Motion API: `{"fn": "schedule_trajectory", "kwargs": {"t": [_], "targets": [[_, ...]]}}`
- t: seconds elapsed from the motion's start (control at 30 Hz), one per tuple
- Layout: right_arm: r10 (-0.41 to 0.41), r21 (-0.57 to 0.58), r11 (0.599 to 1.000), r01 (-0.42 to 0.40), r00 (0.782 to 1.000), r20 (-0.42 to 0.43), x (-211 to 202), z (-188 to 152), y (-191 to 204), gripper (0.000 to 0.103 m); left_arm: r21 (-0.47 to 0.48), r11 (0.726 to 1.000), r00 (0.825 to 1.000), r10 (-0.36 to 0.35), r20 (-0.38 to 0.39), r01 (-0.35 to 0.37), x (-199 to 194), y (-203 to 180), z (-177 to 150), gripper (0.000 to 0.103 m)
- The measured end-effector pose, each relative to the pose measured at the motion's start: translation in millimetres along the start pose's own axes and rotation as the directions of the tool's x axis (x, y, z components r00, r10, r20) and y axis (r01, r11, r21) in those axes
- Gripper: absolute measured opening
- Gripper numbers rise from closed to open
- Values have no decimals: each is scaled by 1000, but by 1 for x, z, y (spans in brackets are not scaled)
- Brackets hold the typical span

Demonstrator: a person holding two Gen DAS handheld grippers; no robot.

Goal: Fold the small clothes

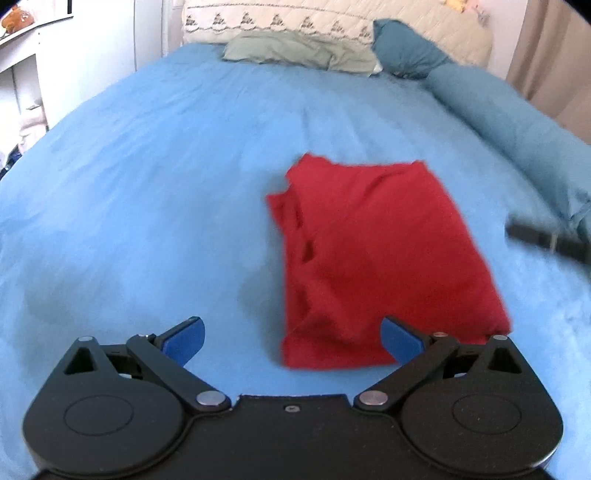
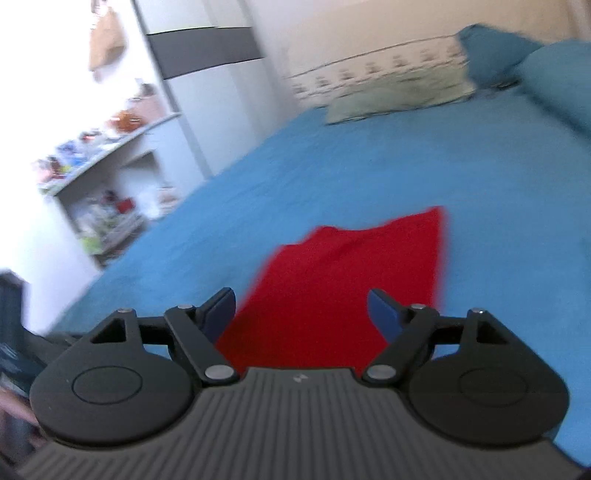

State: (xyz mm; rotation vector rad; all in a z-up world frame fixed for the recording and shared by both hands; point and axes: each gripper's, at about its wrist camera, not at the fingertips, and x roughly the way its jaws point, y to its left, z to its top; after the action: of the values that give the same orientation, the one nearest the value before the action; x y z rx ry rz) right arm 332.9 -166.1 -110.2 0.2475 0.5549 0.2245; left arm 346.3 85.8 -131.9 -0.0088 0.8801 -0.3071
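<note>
A red garment [image 1: 380, 258] lies folded into a rough rectangle on the blue bedsheet [image 1: 147, 184], its layered edges on the left side. My left gripper [image 1: 293, 339] is open and empty, held just above the garment's near left corner. In the right wrist view the same red garment [image 2: 340, 288] lies ahead on the sheet. My right gripper [image 2: 301, 310] is open and empty, over the garment's near edge. A dark blurred part of the right gripper [image 1: 546, 238] shows at the right edge of the left wrist view.
A green pillow [image 1: 299, 51] and a teal pillow [image 1: 406, 50] lie at the headboard [image 1: 332, 18]. A teal rolled duvet [image 1: 517, 122] runs along the bed's right side. White shelves with clutter [image 2: 107, 177] stand left of the bed.
</note>
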Motion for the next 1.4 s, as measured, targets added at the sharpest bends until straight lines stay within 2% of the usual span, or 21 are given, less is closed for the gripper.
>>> {"fn": "schedule_trajectory", "kwargs": {"t": [0.1, 0.17, 0.23, 0.37, 0.43, 0.47, 0.53, 0.6, 0.7, 0.87, 0.93, 0.97, 1.0, 1.3, 1.33, 1.4], "targets": [[-59, -1, 998, 59, 997, -42, -6, -19, -11, 94, -21, 999, 1000, -25, -9, 25, 10, -6, 9, 98], [-86, -24, 996, 84, 994, -72, -12, -37, -16, 94, -16, 1000, 1000, -19, -22, 18, 19, -11, 13, 93], [-118, -68, 991, 112, 988, -102, -10, -53, -16, 94, -11, 1000, 999, -9, -31, 9, 24, -15, 11, 92], [-159, -124, 982, 139, 974, -163, 8, -79, -12, 89, -5, 1000, 999, 10, -46, -10, 30, -13, 5, 86], [-194, -127, 977, 173, 963, -185, 20, -85, -15, 75, -13, 1000, 998, 16, -59, -17, 34, -11, 3, 82], [-209, -126, 974, 187, 960, -188, 27, -86, -14, 56, -21, 1000, 998, 17, -65, -18, 34, -9, 2, 81], [-230, -96, 972, 216, 960, -160, 25, -85, -21, 32, -30, 999, 998, 11, -64, -12, 31, -5, 0, 81], [-231, 11, 972, 234, 966, -119, 17, -84, -33, 22, -25, 1000, 998, 15, -60, -17, 28, -3, -1, 81], [-237, 103, 962, 251, 962, -136, 14, -89, -50, 21, -19, 999, 998, 29, -64, -30, 28, 0, -5, 81], [-227, 74, 968, 239, 964, -140, 16, -94, -50, 22, -16, 998, 993, 56, -101, -58, 43, 6, -15, 82], [-211, 89, 970, 225, 967, -142, 12, -93, -53, 34, 4, 998, 993, 66, -100, -66, 47, 6, -21, 82], [-214, 84, 970, 227, 967, -138, 7, -93, -53, 48, 10, 998, 993, 70, -93, -69, 48, 5, -23, 82], [-232, 76, 967, 243, 963, -135, 3, -92, -53, 57, 11, 997, 993, 75, -91, -74, 46, 3, -23, 82], [-222, 35, 973, 227, 969, -104, -17, -73, -46, 59, 13, 994, 989, 109, -104, -108, 39, -2, -25, 82], [-222, 28, 974, 226, 970, -97, -20, -72, -45, 61, 17, 994, 988, 114, -109, -112, 39, -2, -26, 82], [-220, 23, 975, 222, 973, -77, -29, -69, -44, 73, 32, 992, 985, 127, -115, -124, 37, -3, -28, 82]]}}
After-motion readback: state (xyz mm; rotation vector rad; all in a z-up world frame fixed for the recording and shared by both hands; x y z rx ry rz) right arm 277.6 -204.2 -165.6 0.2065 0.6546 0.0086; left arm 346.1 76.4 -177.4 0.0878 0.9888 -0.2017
